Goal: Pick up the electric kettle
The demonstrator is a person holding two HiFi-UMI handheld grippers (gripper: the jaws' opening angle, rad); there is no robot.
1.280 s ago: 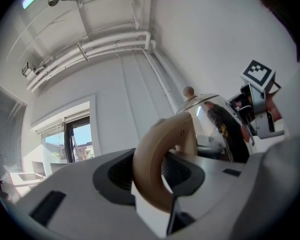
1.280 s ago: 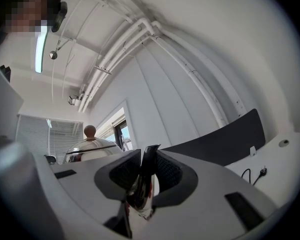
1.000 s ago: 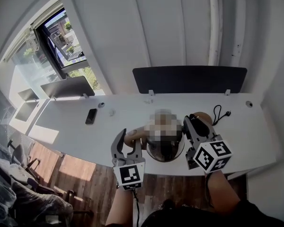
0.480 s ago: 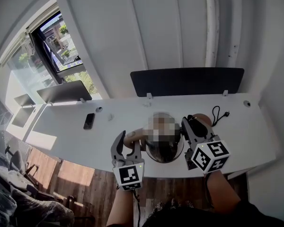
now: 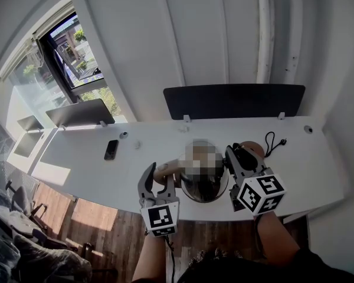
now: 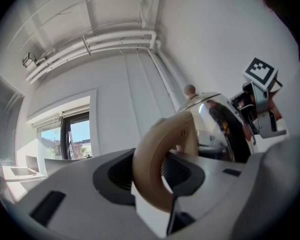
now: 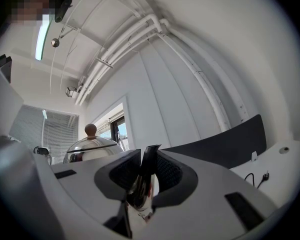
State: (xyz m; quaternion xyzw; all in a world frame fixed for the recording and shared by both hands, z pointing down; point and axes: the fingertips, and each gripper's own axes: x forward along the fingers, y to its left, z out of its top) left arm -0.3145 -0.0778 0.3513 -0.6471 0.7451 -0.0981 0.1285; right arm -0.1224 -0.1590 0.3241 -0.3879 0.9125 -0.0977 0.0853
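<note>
The shiny steel electric kettle point(image 5: 203, 187) hangs between both grippers over the front edge of the white desk point(image 5: 76, 158); a mosaic patch covers its top. My left gripper point(image 5: 159, 173) is shut on the kettle's tan curved handle point(image 6: 149, 156), which fills the gap between the pads in the left gripper view. My right gripper point(image 5: 235, 155) is shut on the kettle's steel spout point(image 7: 140, 190). The domed lid with its wooden knob point(image 7: 91, 130) shows in the right gripper view. Behind the right gripper a brown round base point(image 5: 253, 149) lies on the desk.
A black cord with plug point(image 5: 274, 141) lies at the back right. A dark phone point(image 5: 111, 150) lies on the desk's left. A dark divider panel point(image 5: 233, 101) stands along the back edge by the white wall. The window point(image 5: 76, 52) is at the left; below is wooden floor point(image 5: 100, 217).
The head view has shifted a little. Both grippers and the kettle keep their places and grips.
</note>
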